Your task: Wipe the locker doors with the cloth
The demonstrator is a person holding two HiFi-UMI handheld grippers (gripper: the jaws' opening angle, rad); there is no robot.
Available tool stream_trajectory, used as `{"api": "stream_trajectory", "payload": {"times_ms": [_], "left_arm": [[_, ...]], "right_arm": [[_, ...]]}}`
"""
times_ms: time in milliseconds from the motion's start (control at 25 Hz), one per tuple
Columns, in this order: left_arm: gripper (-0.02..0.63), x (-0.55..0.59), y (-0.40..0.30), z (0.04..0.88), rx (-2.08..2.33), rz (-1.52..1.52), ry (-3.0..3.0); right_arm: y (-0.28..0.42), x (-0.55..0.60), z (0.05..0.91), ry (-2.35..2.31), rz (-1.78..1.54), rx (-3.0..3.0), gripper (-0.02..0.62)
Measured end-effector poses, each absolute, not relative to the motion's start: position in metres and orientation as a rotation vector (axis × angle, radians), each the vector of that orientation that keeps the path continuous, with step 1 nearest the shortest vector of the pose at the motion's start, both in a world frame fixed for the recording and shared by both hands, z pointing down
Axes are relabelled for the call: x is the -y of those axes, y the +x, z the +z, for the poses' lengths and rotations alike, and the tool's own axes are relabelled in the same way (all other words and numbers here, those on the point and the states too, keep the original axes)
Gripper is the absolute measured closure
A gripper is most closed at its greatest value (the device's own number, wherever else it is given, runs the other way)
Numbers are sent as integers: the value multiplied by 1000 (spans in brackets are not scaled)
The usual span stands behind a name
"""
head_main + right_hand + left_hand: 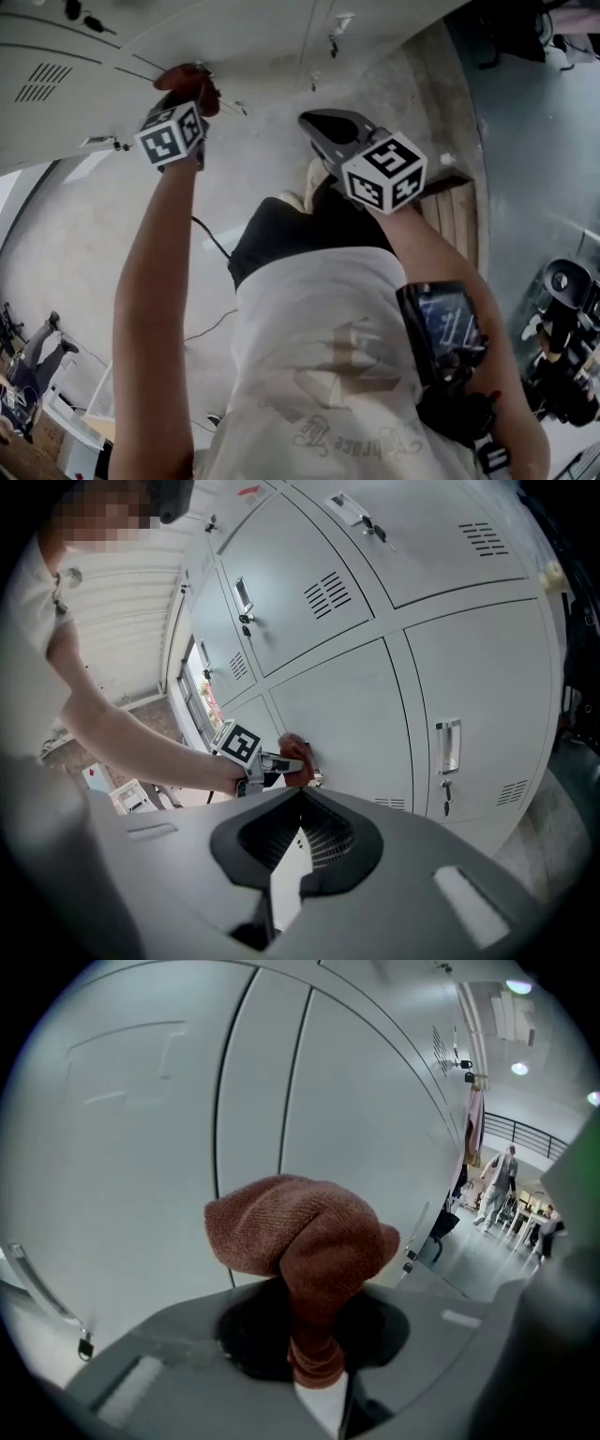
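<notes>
Cloth [300, 1232] sits bunched in my left gripper [314, 1377]. The jaws are clamped on its narrow tail, and the rust-coloured wad mushrooms out past the tips. From the left gripper view, the wad points straight ahead at a pale grey locker door [131, 1147], with a vertical seam between doors just behind it. I cannot tell from that view alone whether the fabric touches the metal. The right gripper view shows it from the side, and there the wad looks to be against the door face, just beside a small lock with a hanging key [315, 778].

My right gripper [284, 860] has its jaws together with nothing between them. It hangs back from the lockers, well apart from the cloth, and looks along the row at a door with a chrome handle [448, 746].

What matters for the coming stroke is that the cloth lies forward of the left gripper, along the axis of its jaws, with the door plane square across that axis. The left arm is the nearer one by far. I judge the wipe should slide sideways or down across the panel, keeping pressure along the jaws and steering clear of the key.
</notes>
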State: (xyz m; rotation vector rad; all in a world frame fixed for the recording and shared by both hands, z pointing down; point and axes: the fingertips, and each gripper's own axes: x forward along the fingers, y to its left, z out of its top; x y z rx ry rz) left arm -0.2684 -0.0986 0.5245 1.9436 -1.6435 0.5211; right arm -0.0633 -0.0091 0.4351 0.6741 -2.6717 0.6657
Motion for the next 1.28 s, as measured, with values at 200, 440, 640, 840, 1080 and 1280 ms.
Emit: {"api": "stream_trajectory", "payload": {"times_ms": [200, 440, 640, 840, 1080, 1280], "left_arm": [[518, 85, -285, 524, 1678, 552, 1905], [518, 87, -281, 521, 1658, 538, 1897], [518, 86, -268, 526, 1638, 476, 1867], [518, 86, -268, 533, 1611, 463, 1825], [518, 93, -266, 543, 1627, 454, 1775], [520, 98, -253, 546, 1631, 454, 1742]], "right_arm": [[-62, -3, 425, 677, 667, 2664, 588], [-55, -15, 420, 693, 662, 2658, 588], [-43, -28, 425, 696, 681, 2641, 588], [-50, -23, 423, 657, 695, 2674, 588], [-38, -12, 429, 649, 710, 2665, 588], [-27, -5, 426, 661, 718, 2677, 588]]}}
